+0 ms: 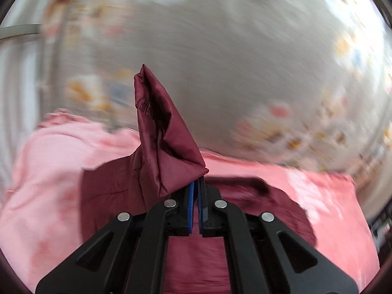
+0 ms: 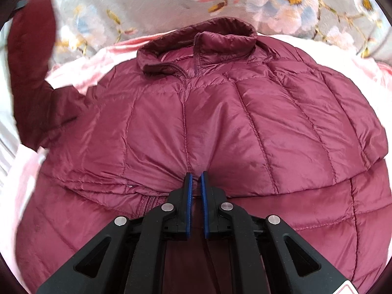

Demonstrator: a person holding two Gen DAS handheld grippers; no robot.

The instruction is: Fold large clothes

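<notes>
Maroon quilted nylon is pinched in both grippers. Nearest, our right gripper (image 2: 195,175) has its blue pads clamped on a puckered fold at the middle of the jacket (image 2: 220,112), where one layer already lies doubled over the lower part. Our left gripper (image 1: 196,181) is pressed tight on the sleeve cuff (image 1: 159,127), lifted off to the side. Beyond: collar (image 2: 208,36), pink sheet (image 2: 80,66), floral bedding (image 2: 152,2). We judge it mid-fold — sleeve not yet laid in, final folds left.

light: bright, soft daylight | left wrist: heavy motion blur, glare upper right | right wrist: mostly sharp | fisheye edge warp, dark corners
</notes>
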